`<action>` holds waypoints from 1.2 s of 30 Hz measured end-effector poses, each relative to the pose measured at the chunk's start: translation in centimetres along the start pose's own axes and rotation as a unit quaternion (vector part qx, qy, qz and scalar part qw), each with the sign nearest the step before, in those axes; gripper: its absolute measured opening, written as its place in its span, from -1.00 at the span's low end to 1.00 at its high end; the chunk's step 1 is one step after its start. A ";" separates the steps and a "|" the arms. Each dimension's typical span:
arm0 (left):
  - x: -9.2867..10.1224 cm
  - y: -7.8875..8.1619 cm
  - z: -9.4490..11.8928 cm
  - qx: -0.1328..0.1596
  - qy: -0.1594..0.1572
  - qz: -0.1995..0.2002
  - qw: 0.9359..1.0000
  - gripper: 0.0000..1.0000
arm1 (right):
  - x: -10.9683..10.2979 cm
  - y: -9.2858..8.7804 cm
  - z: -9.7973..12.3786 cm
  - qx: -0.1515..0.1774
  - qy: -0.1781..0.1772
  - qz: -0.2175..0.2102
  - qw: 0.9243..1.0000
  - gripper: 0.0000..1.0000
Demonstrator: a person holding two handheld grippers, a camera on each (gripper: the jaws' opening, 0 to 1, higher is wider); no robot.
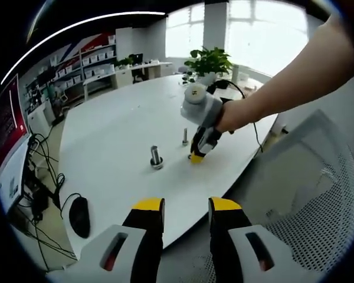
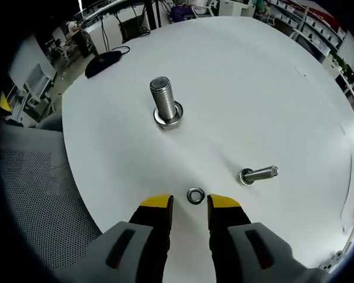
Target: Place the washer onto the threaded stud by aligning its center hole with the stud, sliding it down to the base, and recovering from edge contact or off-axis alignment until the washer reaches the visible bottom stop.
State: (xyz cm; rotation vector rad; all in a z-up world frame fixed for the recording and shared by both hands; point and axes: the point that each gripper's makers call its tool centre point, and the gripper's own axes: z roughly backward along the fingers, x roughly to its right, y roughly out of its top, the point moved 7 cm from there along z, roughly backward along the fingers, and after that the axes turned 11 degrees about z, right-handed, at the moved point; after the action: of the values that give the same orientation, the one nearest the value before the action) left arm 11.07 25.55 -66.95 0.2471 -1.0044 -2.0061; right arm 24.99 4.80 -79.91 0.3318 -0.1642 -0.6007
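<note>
In the right gripper view, the right gripper [image 2: 190, 203] has its yellow-tipped fingers apart, and the washer [image 2: 195, 196] lies flat on the white table [image 2: 271, 88] just above the gap, at lower centre. A large threaded stud [image 2: 165, 106] stands at upper centre; a smaller stud [image 2: 258, 174] is at right. In the left gripper view, the left gripper [image 1: 186, 206] is open at bottom centre, over the table edge.

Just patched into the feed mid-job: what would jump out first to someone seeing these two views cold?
In the right gripper view, a small washer lies flat on the white table, just ahead of the open right claw and not yet gripped. Beyond it, a large threaded stud stands upright, and a smaller bolt stands off to the right. In the left gripper view, the left claw hangs open near the table's edge.
</note>
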 end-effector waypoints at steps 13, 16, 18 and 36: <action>0.2 -0.3 -0.1 -0.013 -0.003 -0.005 1.000 -0.44 | 0.0 0.0 -0.3 0.000 0.007 0.048 0.999 -0.56; 0.1 -0.2 -0.1 -0.009 -0.004 -0.001 1.000 -0.44 | 0.6 0.1 -0.4 -0.009 0.014 0.063 0.998 -0.63; 0.2 -0.3 -0.2 -0.014 -0.004 -0.004 1.000 -0.44 | 1.1 0.1 -0.5 -0.018 0.046 0.108 0.993 -0.66; 0.0 -0.2 -0.2 -0.013 0.004 -0.001 1.000 -0.48 | 0.0 1.3 -0.8 -0.101 0.025 0.191 0.976 -0.70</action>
State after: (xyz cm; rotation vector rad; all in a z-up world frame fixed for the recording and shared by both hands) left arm 11.09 25.46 -67.22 0.2419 -0.9736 -2.0168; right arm 25.92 6.03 -80.17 0.1116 -0.1135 -0.2248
